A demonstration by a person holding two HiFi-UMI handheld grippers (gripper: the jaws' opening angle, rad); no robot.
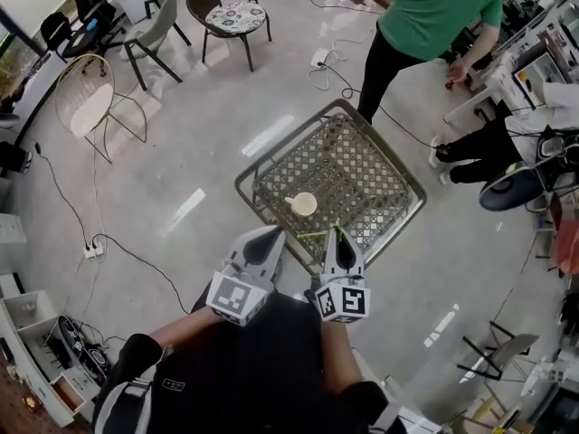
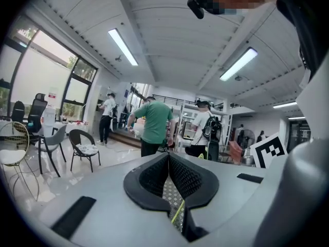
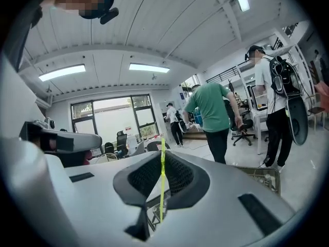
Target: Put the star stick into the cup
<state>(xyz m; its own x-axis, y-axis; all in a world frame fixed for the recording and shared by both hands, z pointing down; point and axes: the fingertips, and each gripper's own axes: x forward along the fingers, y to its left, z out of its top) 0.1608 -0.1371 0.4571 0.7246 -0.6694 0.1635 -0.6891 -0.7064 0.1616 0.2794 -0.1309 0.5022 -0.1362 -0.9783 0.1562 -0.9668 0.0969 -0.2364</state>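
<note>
A small cream cup (image 1: 304, 204) stands upright on the metal mesh table (image 1: 380, 174), near its front half. My right gripper (image 1: 336, 231) is at the table's near edge, shut on a thin yellow-green stick (image 1: 315, 234) that runs left from its tip, just in front of the cup. In the right gripper view the stick (image 3: 162, 184) stands upright, pinched between the closed jaws of the right gripper (image 3: 163, 153). My left gripper (image 1: 274, 231) hovers beside it, shut, holding nothing. Through the left gripper (image 2: 168, 156) a bit of the stick (image 2: 178, 211) shows below. The star end is not clear.
A person in a green shirt (image 1: 434, 12) stands just beyond the table's far corner. Another person's legs (image 1: 484, 147) are at the right. Chairs (image 1: 231, 12) and a wire chair (image 1: 86, 98) stand at the far left, with cables (image 1: 118, 247) on the floor.
</note>
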